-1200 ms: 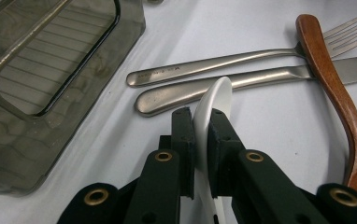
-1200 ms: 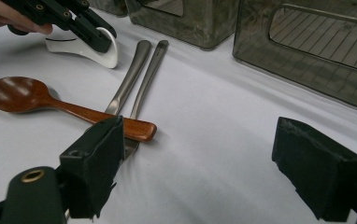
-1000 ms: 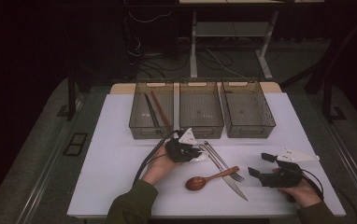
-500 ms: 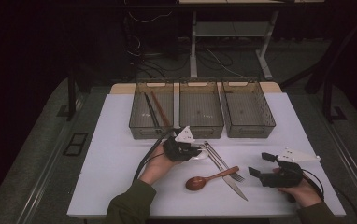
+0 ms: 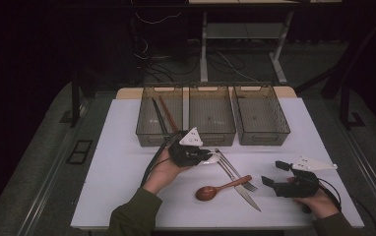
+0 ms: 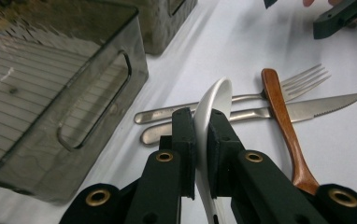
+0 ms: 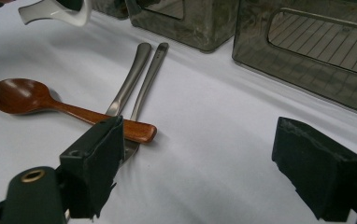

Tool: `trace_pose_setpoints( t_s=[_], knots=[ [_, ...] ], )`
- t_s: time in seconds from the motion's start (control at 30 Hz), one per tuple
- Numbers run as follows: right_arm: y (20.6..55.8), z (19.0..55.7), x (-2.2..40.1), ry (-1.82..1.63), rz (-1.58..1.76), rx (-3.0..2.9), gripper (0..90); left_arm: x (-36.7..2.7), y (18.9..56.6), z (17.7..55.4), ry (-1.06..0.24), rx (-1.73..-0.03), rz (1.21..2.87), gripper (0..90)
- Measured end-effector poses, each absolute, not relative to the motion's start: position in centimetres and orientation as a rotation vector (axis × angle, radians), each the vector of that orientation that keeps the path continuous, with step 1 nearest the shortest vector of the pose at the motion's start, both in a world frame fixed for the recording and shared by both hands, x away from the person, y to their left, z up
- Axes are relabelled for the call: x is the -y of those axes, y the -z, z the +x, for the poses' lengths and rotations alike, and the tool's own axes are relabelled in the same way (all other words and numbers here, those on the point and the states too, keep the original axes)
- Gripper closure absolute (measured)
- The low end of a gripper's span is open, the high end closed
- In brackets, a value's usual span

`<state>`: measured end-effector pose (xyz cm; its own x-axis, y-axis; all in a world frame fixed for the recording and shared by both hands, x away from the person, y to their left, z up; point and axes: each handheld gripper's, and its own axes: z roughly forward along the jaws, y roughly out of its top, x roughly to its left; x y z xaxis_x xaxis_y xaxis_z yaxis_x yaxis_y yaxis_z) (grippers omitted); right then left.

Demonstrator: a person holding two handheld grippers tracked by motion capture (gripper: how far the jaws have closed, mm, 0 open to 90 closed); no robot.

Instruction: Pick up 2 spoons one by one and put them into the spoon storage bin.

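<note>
White spoon (image 6: 211, 116) clamped in raised left gripper (image 6: 201, 135), right gripper (image 7: 214, 168) low, gaping

High view fixed above, facing forward and down on the white counter (image 5: 127, 162), 2 claw cameras close and low, all 3 sharing the brown wooden spoon (image 5: 220, 188).

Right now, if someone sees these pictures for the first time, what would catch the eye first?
Probably the white spoon, clamped between the jaws of the left gripper just in front of the three smoky plastic bins at the far side of the white table. Next, the wooden spoon at the table's middle, lying across a fork and a knife. The right gripper waits open beside them.
</note>
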<state>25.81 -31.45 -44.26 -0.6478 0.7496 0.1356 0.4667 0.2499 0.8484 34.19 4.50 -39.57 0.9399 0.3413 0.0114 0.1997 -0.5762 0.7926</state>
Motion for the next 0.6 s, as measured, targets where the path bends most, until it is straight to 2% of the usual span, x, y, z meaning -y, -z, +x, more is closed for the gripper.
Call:
trace_pose_setpoints(
  t_s=[0.6],
  knots=[
    [44.1,25.5,31.3,-1.34,1.119,-2.225,16.0,-3.9,34.9,36.8,-0.266,-0.334,2.153,82.5]
  ],
)
